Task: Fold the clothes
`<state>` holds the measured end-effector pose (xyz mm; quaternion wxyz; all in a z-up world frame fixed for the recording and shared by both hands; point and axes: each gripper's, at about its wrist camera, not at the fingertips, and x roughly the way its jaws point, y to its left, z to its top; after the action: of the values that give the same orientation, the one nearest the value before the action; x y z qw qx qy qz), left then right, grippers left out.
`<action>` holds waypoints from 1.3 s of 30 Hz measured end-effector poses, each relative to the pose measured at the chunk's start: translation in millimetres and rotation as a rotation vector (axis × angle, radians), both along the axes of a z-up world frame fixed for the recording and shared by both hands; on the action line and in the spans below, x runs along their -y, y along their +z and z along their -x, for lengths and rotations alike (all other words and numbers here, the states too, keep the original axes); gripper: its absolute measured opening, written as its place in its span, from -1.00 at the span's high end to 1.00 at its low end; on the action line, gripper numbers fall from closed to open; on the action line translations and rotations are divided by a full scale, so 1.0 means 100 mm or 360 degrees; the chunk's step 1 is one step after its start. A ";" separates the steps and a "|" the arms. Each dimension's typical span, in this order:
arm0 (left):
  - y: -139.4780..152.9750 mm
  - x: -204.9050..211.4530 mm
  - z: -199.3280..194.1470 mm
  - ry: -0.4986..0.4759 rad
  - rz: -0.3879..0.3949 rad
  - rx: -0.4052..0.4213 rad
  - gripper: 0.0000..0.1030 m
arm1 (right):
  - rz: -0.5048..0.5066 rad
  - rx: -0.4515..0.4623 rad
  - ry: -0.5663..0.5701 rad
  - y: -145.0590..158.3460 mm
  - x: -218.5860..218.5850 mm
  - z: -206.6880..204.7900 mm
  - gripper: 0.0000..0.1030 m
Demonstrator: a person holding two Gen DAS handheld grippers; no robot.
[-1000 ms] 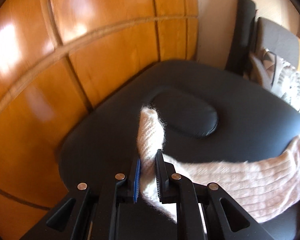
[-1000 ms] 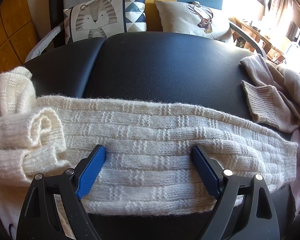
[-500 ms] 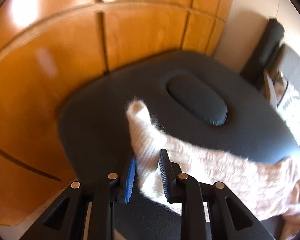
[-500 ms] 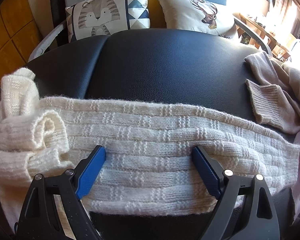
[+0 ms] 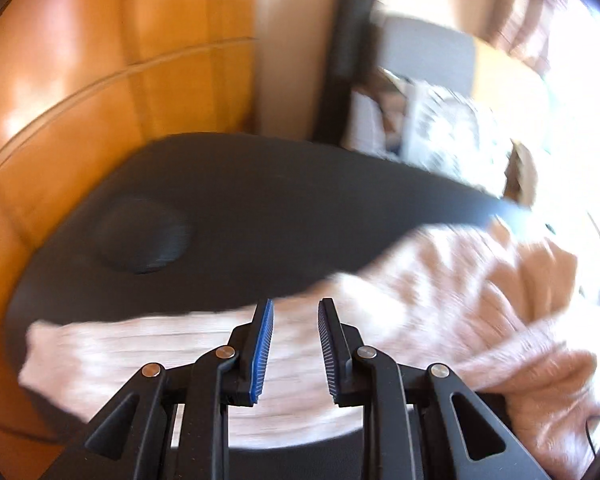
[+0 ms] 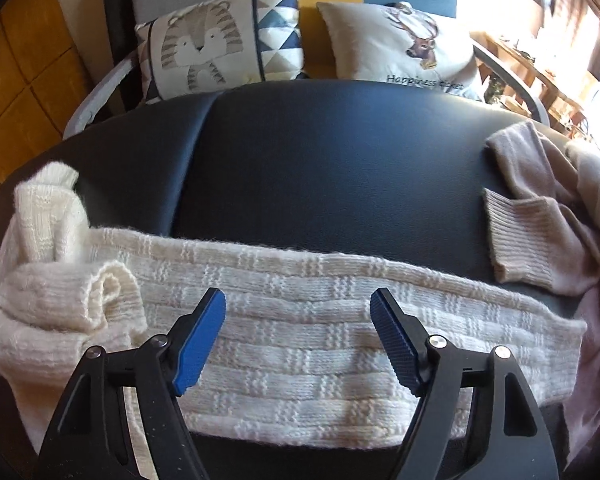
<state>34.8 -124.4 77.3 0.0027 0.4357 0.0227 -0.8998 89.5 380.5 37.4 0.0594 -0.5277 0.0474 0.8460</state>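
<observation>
Underneath, a black padded table [image 6: 340, 168] bears the cream sweater [image 6: 300, 344]; both jaws open, empty.

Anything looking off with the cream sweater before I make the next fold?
Yes: the cream sweater's left end is bunched, a sleeve rolled up on itself instead of lying flat. A beige garment is heaped at the table's right edge.

Left wrist camera is looking low and close along its fingers [image 5: 262, 344] across the black table [image 5: 260, 208], facing the wood wall [image 5: 80, 92], heavily blurred. Right wrist camera is sitting close above the table [image 6: 340, 168], facing the cushions [image 6: 220, 44] beyond it. Both are sharing the cream sweater [image 5: 160, 344] [image 6: 308, 320], the table and the striped cushion.
</observation>
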 end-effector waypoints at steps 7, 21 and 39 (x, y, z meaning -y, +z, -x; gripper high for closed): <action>-0.34 -0.76 0.04 -0.0184 0.0061 0.0147 0.55 | -0.0044 0.0060 0.0042 -0.17 0.10 0.07 -0.58; -0.57 -0.95 0.01 -0.0185 0.0171 0.0156 0.54 | -0.0091 -0.0053 0.0107 -0.13 0.14 -0.02 0.71; -0.43 -1.71 0.40 -0.0411 0.0151 0.0148 0.54 | -0.0154 -0.0063 -0.0178 -0.08 -0.56 -0.16 0.71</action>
<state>-5.4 46.6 34.5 -0.0915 0.4755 -0.0764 -0.8716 105.7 436.3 29.3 0.1310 -0.5040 0.0370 0.8529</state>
